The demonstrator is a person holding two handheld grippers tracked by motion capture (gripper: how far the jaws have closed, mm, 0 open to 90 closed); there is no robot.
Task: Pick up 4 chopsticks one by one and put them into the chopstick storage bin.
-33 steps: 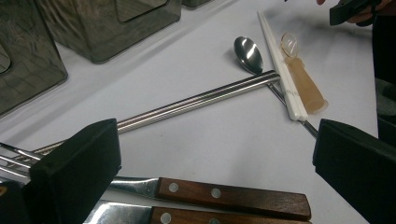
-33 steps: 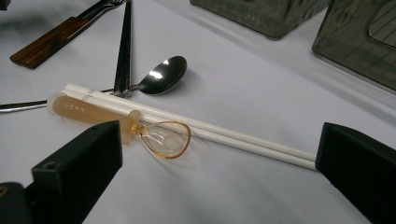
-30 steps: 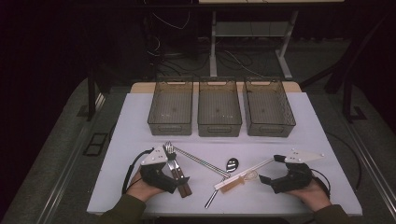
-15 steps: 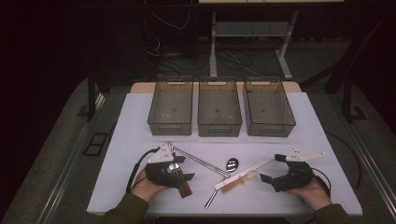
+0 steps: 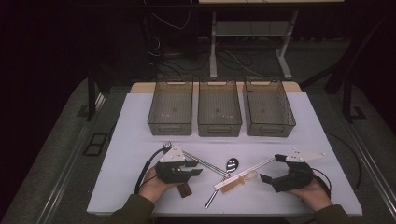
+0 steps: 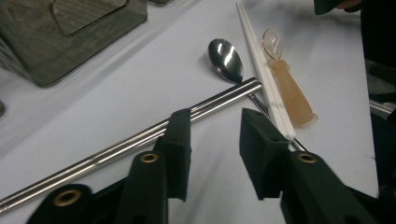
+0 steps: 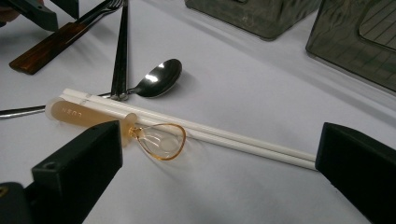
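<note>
High view: the left gripper (image 5: 194, 171) lies low on the white table (image 5: 135, 126), held by the person's left hand (image 5: 154, 186). Against the earlier frames it has shifted toward the table's middle, and its jaws, then spread wide, have just been closing. They now stand part-closed beside the steel chopsticks (image 5: 205, 163), which run from under the gripper toward the steel spoon (image 5: 231, 164). A brown wooden handle (image 5: 185, 190) lies just below the gripper. The right gripper (image 5: 271, 169), in the right hand (image 5: 315, 192), sits where it sat before, jaws spread, next to the white chopsticks (image 5: 252, 168) and the amber plastic spoon (image 5: 240, 179). Three grey bins (image 5: 219, 109) stand in a row at the far side, unchanged.

Left gripper view: the two pads are apart with bare table between them. The steel chopsticks (image 6: 140, 140) pass behind the left-hand pad; whether that pad touches them cannot be told. Nothing is clamped. The steel spoon (image 6: 225, 53), white chopsticks (image 6: 264, 79) and amber plastic spoon (image 6: 289, 93) lie just beyond.

Right gripper view: the jaws stand wide, released, holding nothing. The white chopsticks (image 7: 196, 128) and amber plastic spoon (image 7: 116, 123) lie on the table between them, touching each other. The steel spoon (image 7: 161, 77) rests just behind.
</note>
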